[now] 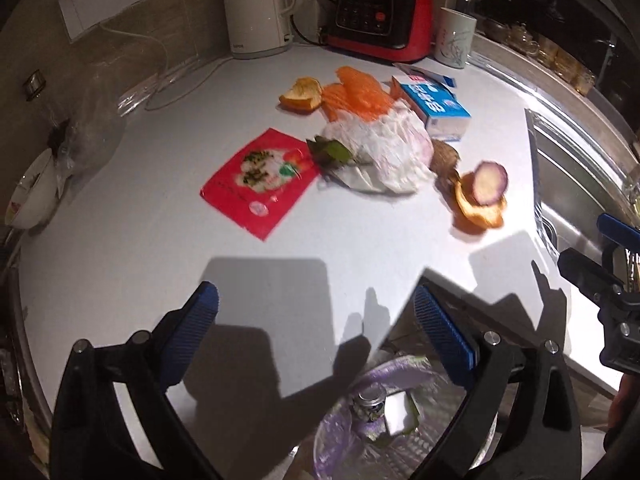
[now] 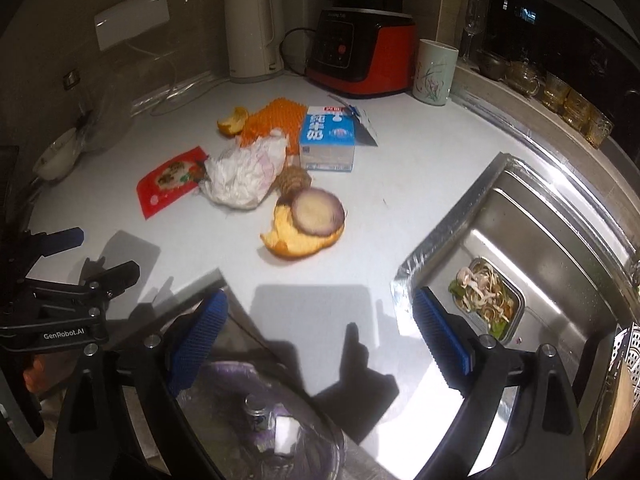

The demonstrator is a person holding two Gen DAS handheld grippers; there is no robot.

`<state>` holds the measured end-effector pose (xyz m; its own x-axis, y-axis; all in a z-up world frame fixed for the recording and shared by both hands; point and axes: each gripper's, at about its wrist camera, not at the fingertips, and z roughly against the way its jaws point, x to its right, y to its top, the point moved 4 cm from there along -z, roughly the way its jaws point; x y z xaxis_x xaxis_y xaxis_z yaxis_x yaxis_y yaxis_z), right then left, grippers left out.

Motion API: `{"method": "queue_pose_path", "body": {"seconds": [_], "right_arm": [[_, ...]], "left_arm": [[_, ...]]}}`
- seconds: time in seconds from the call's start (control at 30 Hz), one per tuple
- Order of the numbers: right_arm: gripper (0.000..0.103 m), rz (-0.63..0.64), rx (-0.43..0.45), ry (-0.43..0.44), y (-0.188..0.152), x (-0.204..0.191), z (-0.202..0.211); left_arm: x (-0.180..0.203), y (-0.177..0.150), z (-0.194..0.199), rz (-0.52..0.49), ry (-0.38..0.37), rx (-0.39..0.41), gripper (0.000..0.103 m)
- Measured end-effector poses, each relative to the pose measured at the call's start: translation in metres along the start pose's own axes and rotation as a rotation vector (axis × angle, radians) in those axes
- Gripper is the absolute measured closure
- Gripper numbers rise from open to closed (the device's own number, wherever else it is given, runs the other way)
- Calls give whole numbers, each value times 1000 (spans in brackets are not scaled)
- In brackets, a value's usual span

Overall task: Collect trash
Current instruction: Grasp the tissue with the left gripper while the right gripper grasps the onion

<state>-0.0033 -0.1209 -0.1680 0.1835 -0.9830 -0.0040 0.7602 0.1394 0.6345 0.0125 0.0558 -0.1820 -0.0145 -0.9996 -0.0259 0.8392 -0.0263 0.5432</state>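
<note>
Trash lies on the white counter [image 1: 160, 240]: a red snack packet [image 1: 258, 182] [image 2: 170, 180], a crumpled white plastic bag [image 1: 384, 156] [image 2: 244, 176], a blue milk carton [image 1: 438, 110] [image 2: 328, 140], orange netting [image 1: 356, 94] [image 2: 272, 120], orange peels [image 1: 302, 94] [image 2: 302, 240] and a purple onion slice [image 1: 490, 182] [image 2: 318, 210]. A bin with a purple liner [image 1: 384, 424] [image 2: 264, 424] below the counter edge holds a can [image 1: 370, 404] [image 2: 258, 412]. My left gripper [image 1: 316, 344] is open and empty above the counter's front edge. My right gripper [image 2: 320, 340] is open and empty too.
A white kettle [image 1: 256, 8] [image 2: 254, 36], a red and black blender base [image 1: 380, 14] [image 2: 360, 52] and a cup [image 1: 454, 38] [image 2: 436, 72] stand at the back. A steel sink [image 2: 540, 220] on the right holds a tray of food scraps [image 2: 486, 300]. A bowl [image 1: 32, 196] sits at the left.
</note>
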Motion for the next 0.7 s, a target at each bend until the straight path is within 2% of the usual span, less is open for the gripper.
{"method": "queue_pose_path", "body": {"seconds": [0.1,0.17,0.23,0.47,0.5,0.57,0.63,0.67,0.7], "right_arm": [[10,-12,4,-3,23,4,-22],[18,-19,2,0,34,7,-36],[21,-27,-10,12,42,10,-51],[52,-39,-77,82,46,14,-89],[53,-41,-75,100,46,14,-90],[64,-39,-73,121,46,12,-89],[69,-32,-78,134,47,10,-89],[69,-26,-80,134,48,9,-89],[70,-24,-81,137,48,9,-89]], "left_arm": [[-9,27,-16,-3,-16,7,9],[-10,39,-26,-12,-40,7,9],[-6,49,-36,-29,-74,1,9],[26,70,-58,-103,-202,-17,9],[31,72,-60,-114,-214,-16,9],[40,75,-63,-139,-227,-11,9],[49,77,-66,-169,-228,-4,9],[54,77,-67,-185,-236,-4,14],[57,77,-69,-198,-242,-6,26]]}}
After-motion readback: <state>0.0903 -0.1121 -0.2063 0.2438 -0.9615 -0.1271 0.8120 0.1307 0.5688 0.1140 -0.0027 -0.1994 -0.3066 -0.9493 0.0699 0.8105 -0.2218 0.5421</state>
